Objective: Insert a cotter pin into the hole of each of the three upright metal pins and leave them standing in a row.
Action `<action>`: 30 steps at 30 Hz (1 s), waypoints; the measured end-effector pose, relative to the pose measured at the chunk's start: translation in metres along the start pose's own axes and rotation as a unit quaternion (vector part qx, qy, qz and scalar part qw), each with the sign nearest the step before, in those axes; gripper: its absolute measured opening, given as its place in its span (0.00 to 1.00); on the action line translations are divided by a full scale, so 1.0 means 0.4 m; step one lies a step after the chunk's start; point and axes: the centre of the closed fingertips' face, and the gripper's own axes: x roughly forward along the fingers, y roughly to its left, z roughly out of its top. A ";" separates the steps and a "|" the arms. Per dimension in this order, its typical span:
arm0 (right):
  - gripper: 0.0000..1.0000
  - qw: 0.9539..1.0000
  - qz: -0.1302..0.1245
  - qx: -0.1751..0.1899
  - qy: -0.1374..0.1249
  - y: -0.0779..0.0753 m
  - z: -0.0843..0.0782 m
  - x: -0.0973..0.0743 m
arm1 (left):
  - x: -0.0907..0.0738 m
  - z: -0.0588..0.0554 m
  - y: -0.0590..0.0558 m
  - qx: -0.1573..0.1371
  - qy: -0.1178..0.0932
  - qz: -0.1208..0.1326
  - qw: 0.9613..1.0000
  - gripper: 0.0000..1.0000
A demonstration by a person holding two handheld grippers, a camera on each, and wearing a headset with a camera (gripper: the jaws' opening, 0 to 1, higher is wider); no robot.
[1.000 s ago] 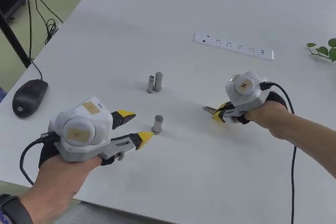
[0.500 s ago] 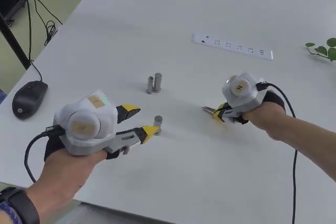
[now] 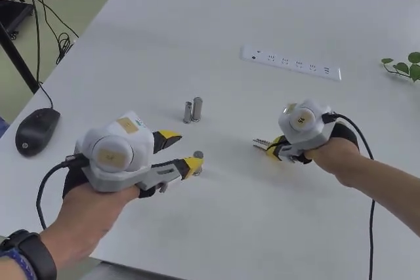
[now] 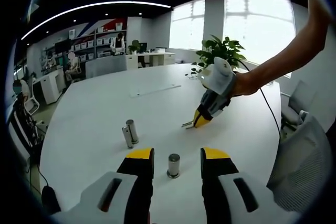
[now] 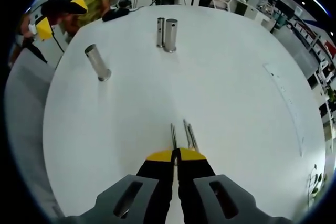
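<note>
Left hand-held gripper (image 3: 184, 150), lower left, jaws apart beside one metal pin (image 3: 197, 156); two more pins (image 3: 192, 110) mid-frame; right hand-held gripper (image 3: 271, 148) pinches cotter pins (image 3: 260, 141).

Three metal pins (image 3: 197, 108) (image 3: 188, 111) (image 3: 198, 157), one power strip (image 3: 291, 63), one mouse (image 3: 36, 131), one plant (image 3: 407, 67).

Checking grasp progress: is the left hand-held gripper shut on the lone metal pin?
No, the left hand-held gripper is open, its jaws apart with a gap on each side of the lone metal pin.
</note>
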 end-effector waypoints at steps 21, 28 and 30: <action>0.02 1.000 -0.005 -0.016 -0.006 0.000 -0.001 0.000 | 0.041 0.031 -0.016 0.015 0.005 -0.029 0.999 0.34; 0.02 1.000 -0.011 -0.023 -0.011 -0.005 0.009 -0.014 | 0.069 0.058 -0.019 0.025 0.008 -0.039 0.999 0.34; 0.02 1.000 -0.013 -0.025 -0.012 -0.004 0.013 -0.019 | 0.083 0.066 -0.016 0.027 0.008 -0.042 0.999 0.34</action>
